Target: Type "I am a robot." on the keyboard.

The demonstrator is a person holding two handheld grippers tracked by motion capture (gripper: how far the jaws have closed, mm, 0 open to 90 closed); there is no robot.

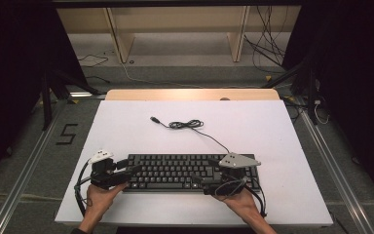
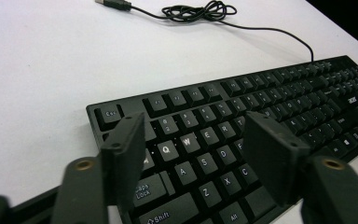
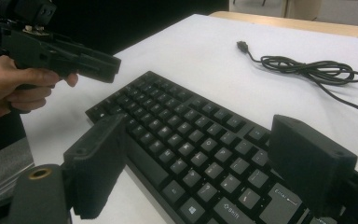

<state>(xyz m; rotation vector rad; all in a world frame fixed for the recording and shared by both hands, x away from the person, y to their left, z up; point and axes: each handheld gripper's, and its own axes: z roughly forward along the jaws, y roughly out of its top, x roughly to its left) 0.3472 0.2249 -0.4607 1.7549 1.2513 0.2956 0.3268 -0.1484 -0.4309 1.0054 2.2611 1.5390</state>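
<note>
From above, the black keyboard [image 1: 175, 171] lies near my edge of the white worktop [image 1: 126, 131], its cable [image 1: 187, 125] coiled behind it. My left hand-held gripper [image 1: 135, 168] hovers over its left end, my right hand-held gripper [image 1: 198, 178] over its right part. In the left gripper view, my jaws stand apart above the letter keys, gripping nothing. In the right gripper view, my jaws gape wide, empty, over the keyboard's near edge.

White table [image 1: 126, 131], wooden edge strip [image 1: 190, 94], pale shelving [image 1: 175, 29], grey floor [image 1: 29, 146]
</note>
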